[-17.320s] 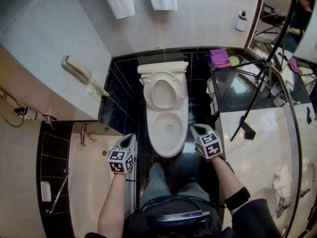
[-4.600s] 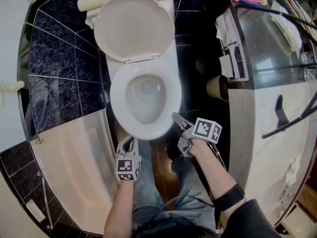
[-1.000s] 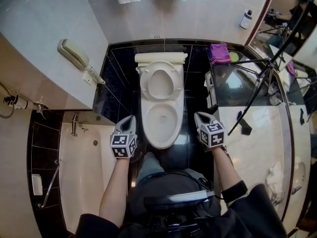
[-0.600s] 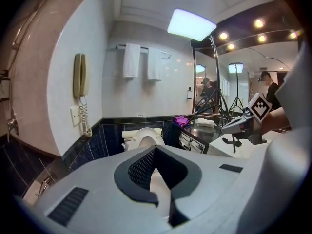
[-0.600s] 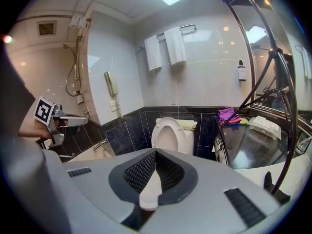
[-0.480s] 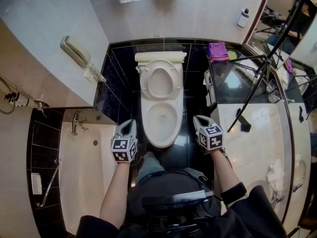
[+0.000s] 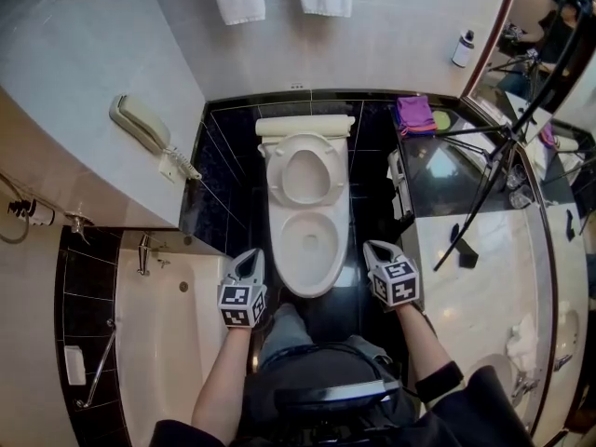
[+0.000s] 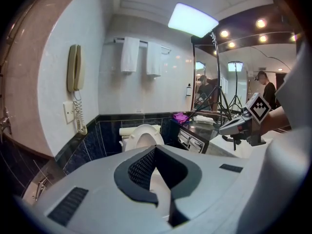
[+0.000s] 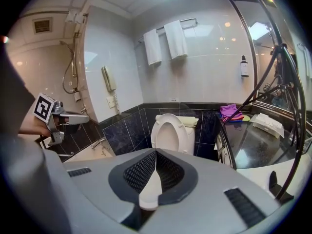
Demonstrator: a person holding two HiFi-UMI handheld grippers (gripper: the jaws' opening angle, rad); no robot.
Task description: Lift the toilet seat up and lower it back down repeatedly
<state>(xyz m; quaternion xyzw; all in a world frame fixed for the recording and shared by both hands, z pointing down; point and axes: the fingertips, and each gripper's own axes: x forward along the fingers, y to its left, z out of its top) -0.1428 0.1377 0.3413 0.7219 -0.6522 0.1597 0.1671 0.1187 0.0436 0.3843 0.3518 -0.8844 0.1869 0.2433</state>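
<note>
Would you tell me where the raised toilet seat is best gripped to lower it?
Pinch the toilet seat ring at its free upper edge, coming from the front: it stands upright before the cistern, hinged at the rear of the bowl.

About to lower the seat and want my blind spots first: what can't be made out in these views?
Seat hinges: in the head view they are hidden behind the raised toilet seat, and in the gripper views they are too small.
Most of the bowl: in the gripper views it is covered by the bodies of the left gripper and right gripper.
Label on the bottle: too small in every view.
</note>
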